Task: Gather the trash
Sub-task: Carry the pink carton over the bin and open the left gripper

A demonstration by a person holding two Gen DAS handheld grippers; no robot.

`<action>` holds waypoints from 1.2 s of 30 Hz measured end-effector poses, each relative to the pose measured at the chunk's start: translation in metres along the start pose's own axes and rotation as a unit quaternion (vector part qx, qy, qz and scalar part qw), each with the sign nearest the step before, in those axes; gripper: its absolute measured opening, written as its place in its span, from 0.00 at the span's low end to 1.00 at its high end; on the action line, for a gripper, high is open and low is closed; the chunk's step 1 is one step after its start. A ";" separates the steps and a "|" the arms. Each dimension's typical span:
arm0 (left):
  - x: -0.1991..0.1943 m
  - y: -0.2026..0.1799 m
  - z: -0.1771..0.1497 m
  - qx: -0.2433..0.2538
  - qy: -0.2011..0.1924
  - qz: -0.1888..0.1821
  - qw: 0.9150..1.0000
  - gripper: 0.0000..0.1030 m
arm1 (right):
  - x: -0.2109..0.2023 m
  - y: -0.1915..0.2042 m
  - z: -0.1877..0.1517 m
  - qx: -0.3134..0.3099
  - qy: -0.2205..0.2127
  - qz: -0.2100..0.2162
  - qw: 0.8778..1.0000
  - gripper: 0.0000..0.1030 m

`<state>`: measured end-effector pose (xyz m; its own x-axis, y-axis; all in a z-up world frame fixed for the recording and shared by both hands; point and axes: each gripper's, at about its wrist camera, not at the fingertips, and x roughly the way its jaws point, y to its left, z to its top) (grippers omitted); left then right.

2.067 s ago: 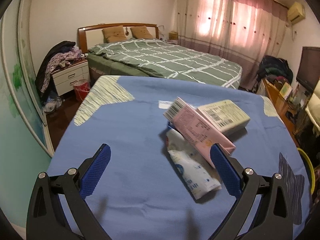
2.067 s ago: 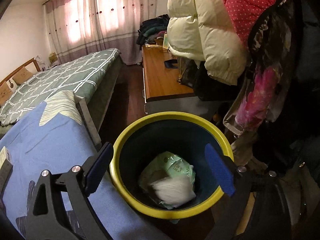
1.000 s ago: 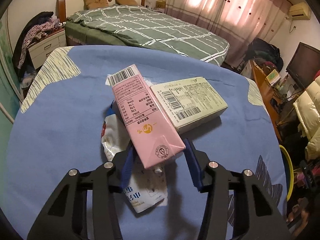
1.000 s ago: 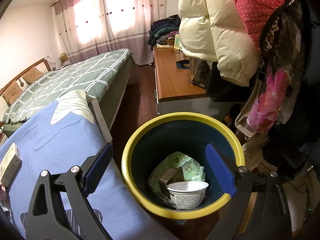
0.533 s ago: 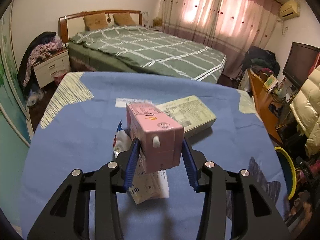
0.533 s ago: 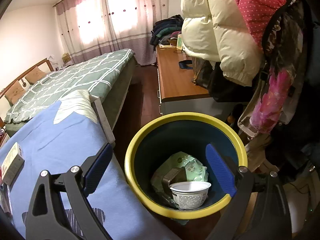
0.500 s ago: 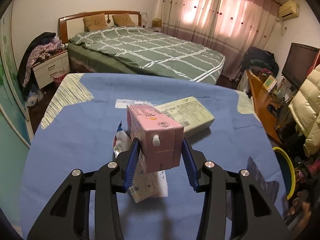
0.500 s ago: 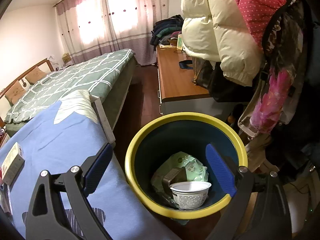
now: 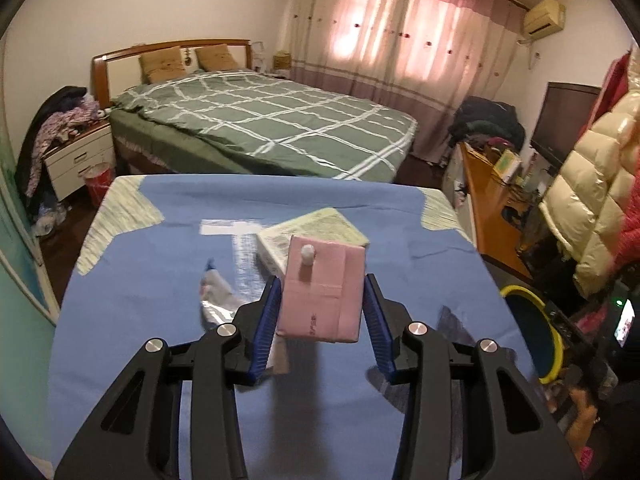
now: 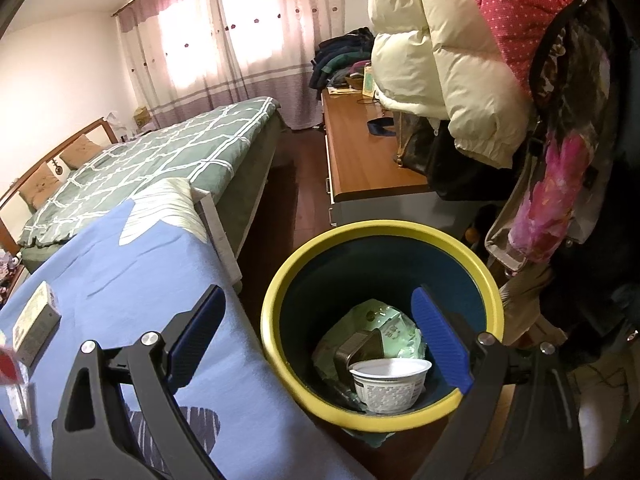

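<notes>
The bin [image 10: 382, 280] holds a cup [image 10: 390, 384] and green bag [image 10: 376, 324] under the wide-spread right gripper [image 10: 316, 344], while the left gripper [image 9: 320, 316] clamps a pink carton [image 9: 322, 292] above the blue table [image 9: 140, 280], bed [image 9: 260, 128] beyond.

Daylight is glowing pink through the drawn curtains [image 9: 404, 36], leaving the room moderately dim with blown-out patches on the fabric. Strong fisheye bending and dark vignetting are showing at all corners of both views. Motion blur is smearing the wrapper [image 9: 218, 296] and tabletop [image 9: 140, 292] in the left view; a soft shadow is falling under the left gripper [image 9: 322, 308].
</notes>
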<state>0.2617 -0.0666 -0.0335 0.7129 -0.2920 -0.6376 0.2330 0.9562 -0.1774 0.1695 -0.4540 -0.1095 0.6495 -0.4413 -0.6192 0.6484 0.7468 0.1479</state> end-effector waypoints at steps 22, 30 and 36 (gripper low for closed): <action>0.024 -0.197 0.015 0.119 0.018 -0.134 0.984 0.38 | -0.041 -0.088 0.022 0.009 -0.039 0.001 0.999 0.87; 0.062 -0.300 0.007 0.161 0.031 -0.175 0.971 0.38 | -0.043 -0.136 0.022 0.037 -0.036 -0.025 0.998 0.87; 0.100 -0.354 -0.021 0.180 0.068 -0.181 0.964 0.40 | -0.042 -0.159 0.020 0.058 -0.034 -0.032 0.997 0.87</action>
<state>0.2370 -0.4336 -0.0505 0.4534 -0.5763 -0.6800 0.6827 0.7150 -0.1507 0.0467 -0.5645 -0.0913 0.6276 -0.5217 -0.5779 0.7285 0.6554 0.1995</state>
